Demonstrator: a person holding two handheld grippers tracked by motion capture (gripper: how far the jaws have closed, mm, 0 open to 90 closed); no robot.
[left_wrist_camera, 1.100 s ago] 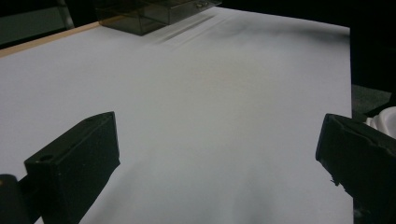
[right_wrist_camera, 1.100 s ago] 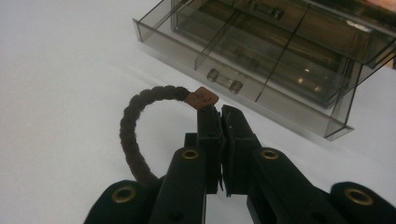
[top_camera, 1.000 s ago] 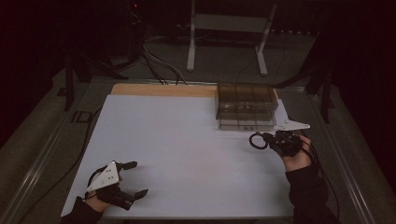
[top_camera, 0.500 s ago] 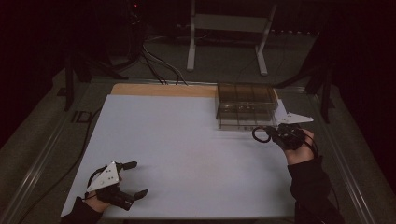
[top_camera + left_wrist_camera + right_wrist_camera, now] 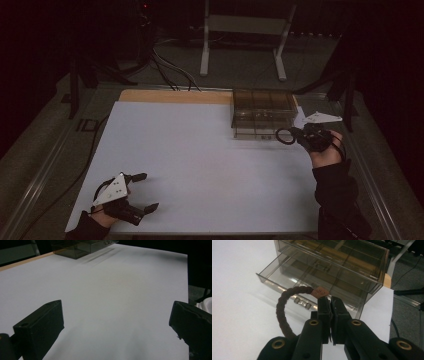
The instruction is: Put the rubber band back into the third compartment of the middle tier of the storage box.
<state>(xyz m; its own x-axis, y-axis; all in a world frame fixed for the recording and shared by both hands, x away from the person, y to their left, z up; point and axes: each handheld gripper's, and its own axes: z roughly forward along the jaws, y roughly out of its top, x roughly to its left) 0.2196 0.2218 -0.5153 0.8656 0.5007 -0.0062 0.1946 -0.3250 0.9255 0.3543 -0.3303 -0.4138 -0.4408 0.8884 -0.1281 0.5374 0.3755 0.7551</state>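
Observation:
A dark brown braided loop [image 5: 280,305] with a small orange tag [image 5: 319,292] hangs from my right gripper [image 5: 329,300], whose jaws are shut on it near the tag. The loop is held in the air just in front of the open bottom drawer [image 5: 277,284] of a smoked clear drawer box [image 5: 342,257]. From above, the right gripper [image 5: 296,134] and the loop [image 5: 285,136] sit at the box's [image 5: 262,111] right front corner. My left gripper [image 5: 147,191] rests at the near left of the white table, jaws wide open [image 5: 117,320] with nothing between them.
The white tabletop [image 5: 200,160] spreads between the two hands. A wooden strip [image 5: 175,96] runs along its far edge. Beyond the table stand a metal frame [image 5: 245,30] and cables on the floor [image 5: 165,70].
My right hand has lifted the loop and carried it farther up the table, closer to the drawer box. The left gripper has stayed still.

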